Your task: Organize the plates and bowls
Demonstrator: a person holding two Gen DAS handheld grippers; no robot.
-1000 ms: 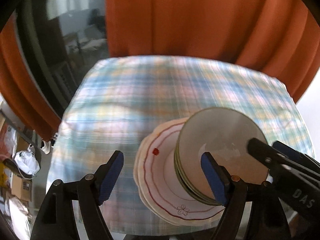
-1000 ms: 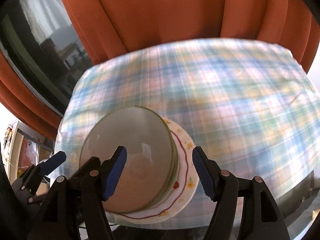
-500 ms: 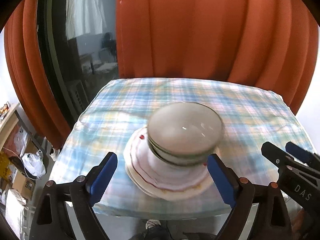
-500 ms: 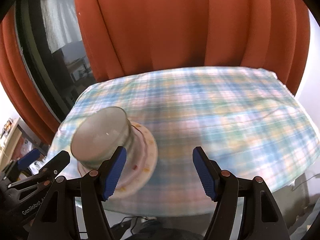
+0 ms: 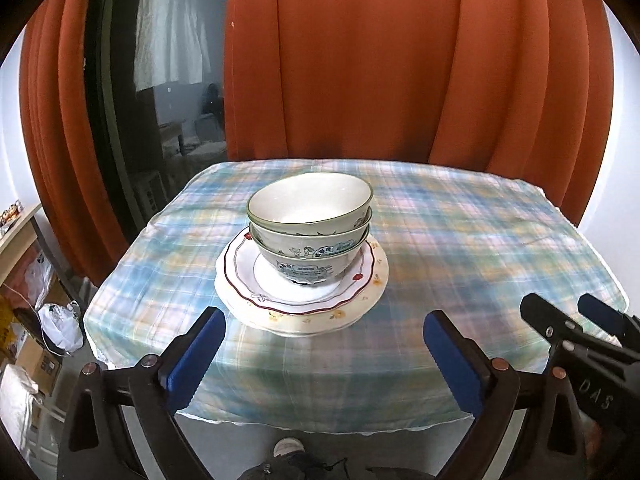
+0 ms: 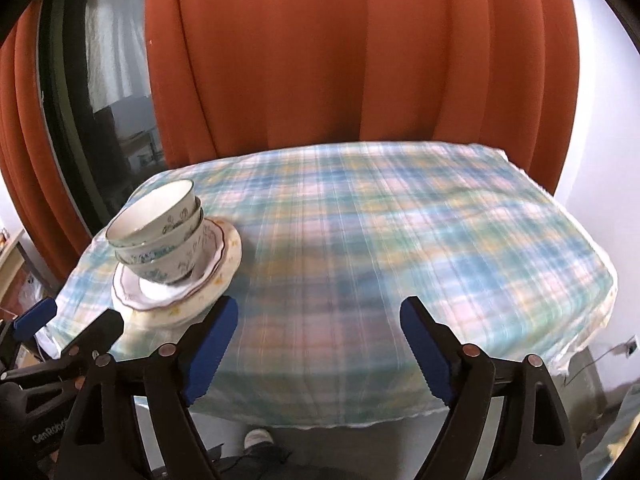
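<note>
Three nested bowls [image 5: 310, 226] with blue-green patterns stand on a stack of plates [image 5: 256, 284] on the plaid tablecloth; the stack also shows in the right wrist view, bowls [image 6: 160, 232] on plates [image 6: 224, 264] at the left. My left gripper [image 5: 324, 354] is open and empty, held back over the table's near edge in front of the stack. My right gripper [image 6: 318, 342] is open and empty, near the front edge, right of the stack. It shows at the right of the left wrist view [image 5: 576, 322].
The table [image 6: 400, 232] has a blue-green plaid cloth. Orange curtains [image 5: 380, 60] hang behind it and a dark window [image 5: 160, 80] is at the left. Boxes and bags [image 5: 32, 320] sit on the floor at the left.
Both grippers have pulled back and up from the stack to the table's near edge. The bowls and plates now look smaller and farther and are seen from the side.
</note>
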